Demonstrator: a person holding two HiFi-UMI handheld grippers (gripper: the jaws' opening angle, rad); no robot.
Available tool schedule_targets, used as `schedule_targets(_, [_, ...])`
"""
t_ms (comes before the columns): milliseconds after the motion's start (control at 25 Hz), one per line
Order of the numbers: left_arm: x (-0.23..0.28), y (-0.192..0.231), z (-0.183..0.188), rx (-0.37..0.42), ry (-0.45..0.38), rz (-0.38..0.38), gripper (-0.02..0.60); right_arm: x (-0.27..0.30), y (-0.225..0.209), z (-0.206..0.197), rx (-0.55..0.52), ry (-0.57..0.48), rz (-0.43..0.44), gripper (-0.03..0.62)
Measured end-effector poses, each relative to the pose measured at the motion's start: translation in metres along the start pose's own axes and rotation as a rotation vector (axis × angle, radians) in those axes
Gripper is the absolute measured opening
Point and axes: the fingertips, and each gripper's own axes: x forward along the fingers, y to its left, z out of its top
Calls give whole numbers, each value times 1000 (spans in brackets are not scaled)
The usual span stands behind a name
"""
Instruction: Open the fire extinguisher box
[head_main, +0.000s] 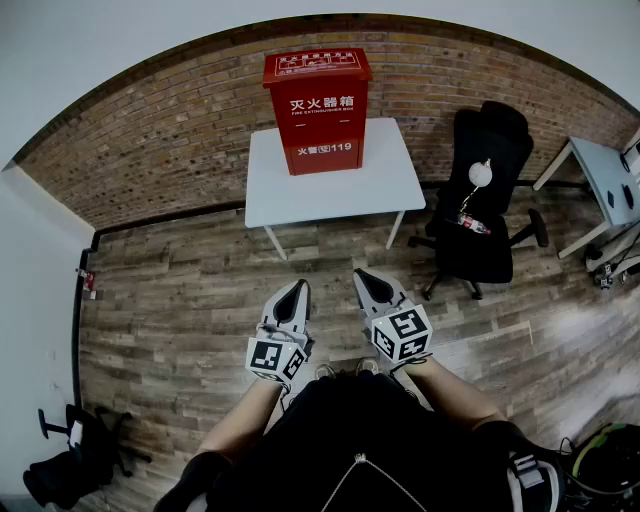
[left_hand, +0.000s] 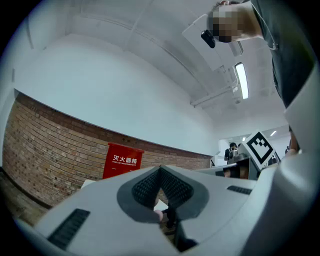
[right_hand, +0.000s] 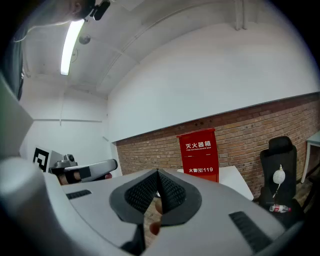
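A red fire extinguisher box (head_main: 317, 112) stands upright on a white table (head_main: 270, 185) against the brick wall, its lid down. It shows too in the left gripper view as a red box (left_hand: 122, 161) and in the right gripper view as a red box (right_hand: 198, 155). My left gripper (head_main: 299, 287) and right gripper (head_main: 362, 275) hang side by side over the wooden floor, well short of the table. Both are shut with nothing between the jaws, tips meeting at left gripper (left_hand: 160, 168) and right gripper (right_hand: 157, 172).
A black office chair (head_main: 484, 200) with a white object and a bottle on it stands right of the table. A second white desk (head_main: 607, 180) is at the far right. Dark bags (head_main: 70, 465) lie on the floor at lower left. A brick wall (head_main: 150, 140) backs the table.
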Motion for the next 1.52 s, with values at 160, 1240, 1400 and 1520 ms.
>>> schedule_targets(160, [-4,3,-1,-6,0,4,49,2,3,-3,-4,9,-2,18])
schedule_targets(1240, [-8,73,1,-50,31,-39,49,56,24,-2,41,5,-61,18])
schedule_targets(1400, [18,87,8,-42,35,-37,49,78,2,15,15,-15,-68,18])
schedule_targets(1520, [41,98,14,-34,33,-30,49,96,-18,26,11,-22,-71,18])
